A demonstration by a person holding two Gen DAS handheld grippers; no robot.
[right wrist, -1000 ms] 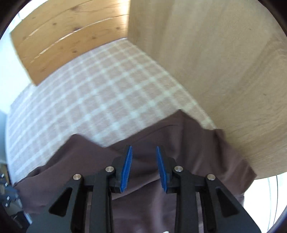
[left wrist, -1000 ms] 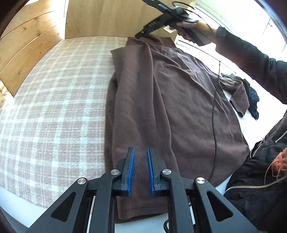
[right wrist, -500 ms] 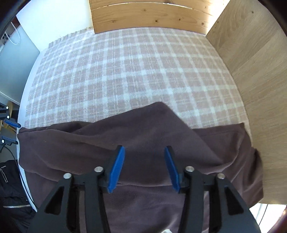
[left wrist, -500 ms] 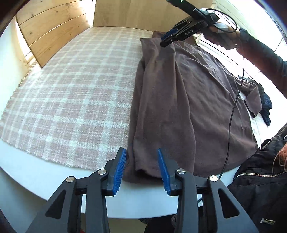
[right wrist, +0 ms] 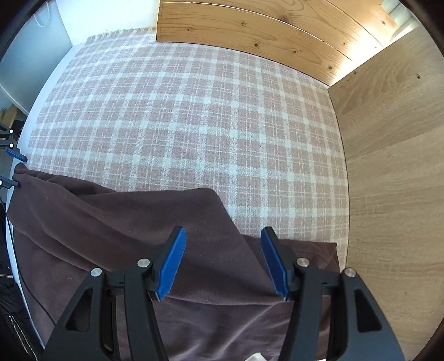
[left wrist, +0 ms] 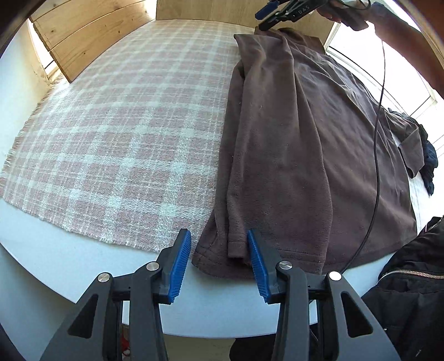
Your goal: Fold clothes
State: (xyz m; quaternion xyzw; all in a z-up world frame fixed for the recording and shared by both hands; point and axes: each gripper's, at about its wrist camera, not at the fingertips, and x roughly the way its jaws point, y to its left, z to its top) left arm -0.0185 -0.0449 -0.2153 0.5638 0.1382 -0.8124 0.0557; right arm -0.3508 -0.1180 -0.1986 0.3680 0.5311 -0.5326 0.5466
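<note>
- The brown fleece garment (left wrist: 291,144) is lying flat on the pink-and-white checked blanket (left wrist: 125,133), one long side folded over onto itself, its hem reaching onto the white table (left wrist: 83,261) at the near edge.
- Since a second ago, both pairs of jaws have let go: then they were nearly closed over the cloth, now they are standing apart, and the folded edge that was being carried is resting on the blanket.
- The left gripper (left wrist: 219,261) is hovering over the hem corner; in its own view the corner and a sleeve cuff are sitting at 12 o'clock, between the blue pads (left wrist: 180,263), which are not pressing on them. Its jaws have just been opening and are standing moderately wide.
- The right gripper (right wrist: 223,261) is hanging over the far end of the garment (right wrist: 138,222); a fold peak is lying between its pads (right wrist: 170,263) at 12 o'clock, untouched. Its jaws have also just been opening and are now gaping wide.
- In the left view, the right gripper (left wrist: 273,14) is showing at 1 o'clock, just above the garment's top edge, a black cable (left wrist: 378,133) trailing from it across the cloth.
- A dark blue garment (left wrist: 430,161) is lying at 3 o'clock, beside the brown sleeve.
- Wooden panels (right wrist: 249,30) are standing behind the blanket, and a black zipped jacket (left wrist: 410,288) is showing at 4 o'clock.
</note>
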